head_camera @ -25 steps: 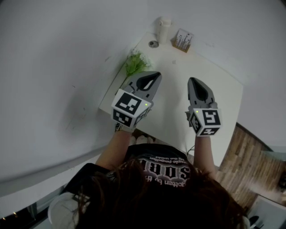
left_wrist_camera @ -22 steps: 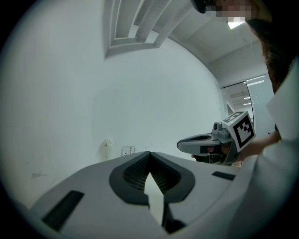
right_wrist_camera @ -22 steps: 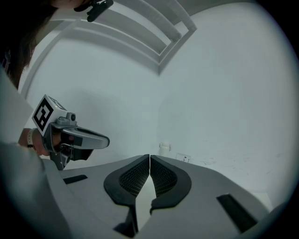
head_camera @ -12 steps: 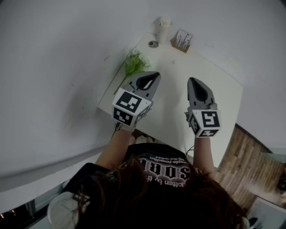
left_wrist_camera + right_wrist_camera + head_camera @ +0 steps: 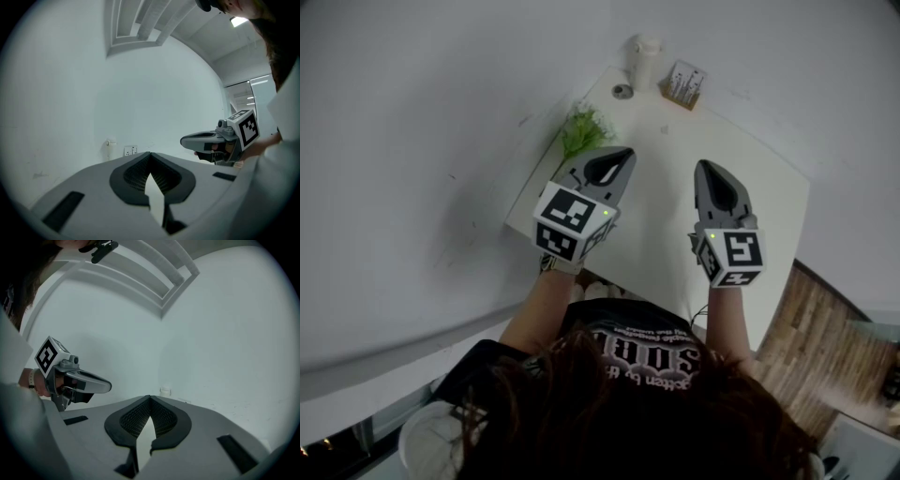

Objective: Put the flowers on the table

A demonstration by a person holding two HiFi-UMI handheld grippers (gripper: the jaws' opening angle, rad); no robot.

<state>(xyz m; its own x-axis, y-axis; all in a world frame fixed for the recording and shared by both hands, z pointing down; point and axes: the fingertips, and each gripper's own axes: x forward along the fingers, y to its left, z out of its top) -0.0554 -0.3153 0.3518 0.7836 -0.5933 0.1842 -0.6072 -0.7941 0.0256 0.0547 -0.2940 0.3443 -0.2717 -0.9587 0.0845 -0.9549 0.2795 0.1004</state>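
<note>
A small bunch of green flowers lies on the white table near its left edge. My left gripper hovers just right of and nearer than the bunch, shut and empty. My right gripper hangs level with it over the middle of the table, its jaws also together with nothing between them. In the left gripper view the left gripper points at a bare white wall, with the right gripper to its side. In the right gripper view the right gripper faces the wall too, beside the left gripper.
At the table's far end stand a white cylindrical container, a small round object and a small box with print. White walls close in on the left and far sides. Wooden floor shows to the right.
The left gripper has drifted slightly; the flowers and the right gripper stay where they were.
</note>
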